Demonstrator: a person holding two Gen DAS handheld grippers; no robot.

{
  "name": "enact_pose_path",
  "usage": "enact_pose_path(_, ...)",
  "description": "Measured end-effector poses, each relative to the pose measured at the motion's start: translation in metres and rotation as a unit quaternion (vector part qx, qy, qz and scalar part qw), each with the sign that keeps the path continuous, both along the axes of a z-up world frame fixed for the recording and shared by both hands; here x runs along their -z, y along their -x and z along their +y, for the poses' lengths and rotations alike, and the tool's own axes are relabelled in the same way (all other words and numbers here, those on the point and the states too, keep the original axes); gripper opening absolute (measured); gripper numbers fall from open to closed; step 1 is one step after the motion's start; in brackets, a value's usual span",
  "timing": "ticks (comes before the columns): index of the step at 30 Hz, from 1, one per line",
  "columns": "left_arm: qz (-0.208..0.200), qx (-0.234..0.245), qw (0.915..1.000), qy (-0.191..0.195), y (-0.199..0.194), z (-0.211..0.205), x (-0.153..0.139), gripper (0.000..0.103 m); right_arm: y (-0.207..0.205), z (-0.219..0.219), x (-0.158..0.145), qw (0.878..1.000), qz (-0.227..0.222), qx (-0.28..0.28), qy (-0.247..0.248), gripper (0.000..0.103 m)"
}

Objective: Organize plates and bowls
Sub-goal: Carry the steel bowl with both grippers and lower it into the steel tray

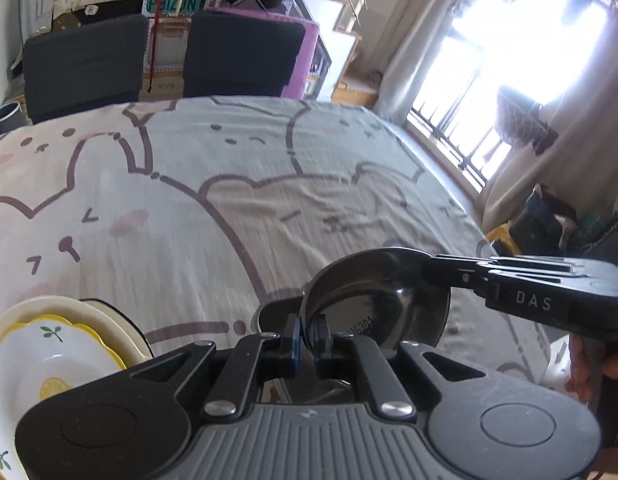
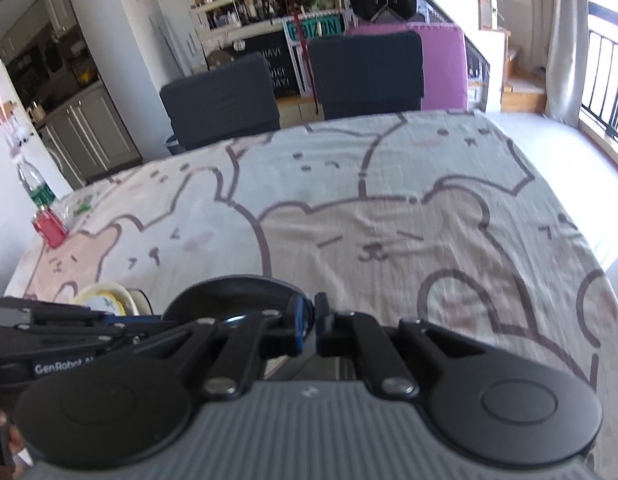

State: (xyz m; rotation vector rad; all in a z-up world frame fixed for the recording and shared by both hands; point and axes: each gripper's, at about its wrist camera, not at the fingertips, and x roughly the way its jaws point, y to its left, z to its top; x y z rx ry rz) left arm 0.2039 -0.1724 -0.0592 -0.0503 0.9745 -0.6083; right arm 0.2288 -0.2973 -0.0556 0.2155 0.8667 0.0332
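Note:
A black bowl (image 1: 373, 300) is held above the cartoon tablecloth. My left gripper (image 1: 307, 340) is shut on its near rim. My right gripper (image 1: 433, 266) comes in from the right and is shut on the bowl's far right rim. In the right wrist view my right gripper (image 2: 311, 326) pinches the bowl's (image 2: 229, 296) rim, and the left gripper's body (image 2: 69, 332) lies to its left. A stack of plates (image 1: 49, 344) sits at the lower left, a white flower-edged plate with a lemon print on top. The stack also shows in the right wrist view (image 2: 105, 298).
The table (image 1: 229, 184) carries a pink and grey cartoon cloth. Two dark chairs (image 1: 237, 54) stand at its far side. A water bottle (image 2: 37, 188) and a red box (image 2: 51, 228) stand at the far left edge. A window (image 1: 489, 100) is to the right.

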Motion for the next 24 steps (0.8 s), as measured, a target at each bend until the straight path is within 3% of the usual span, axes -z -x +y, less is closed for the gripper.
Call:
enact_pose_path(13, 0.041, 0.023, 0.9986, -0.024, -0.002, -0.011, 0.029, 0.012, -0.020, 0.006, 0.033, 0.997, 0.066, -0.015, 0.022, 0.008)
enact_pose_path(24, 0.047, 0.020, 0.9978, -0.043, -0.005, -0.013, 0.038, 0.015, -0.034, 0.015, 0.046, 0.995, 0.086, -0.015, 0.037, 0.009)
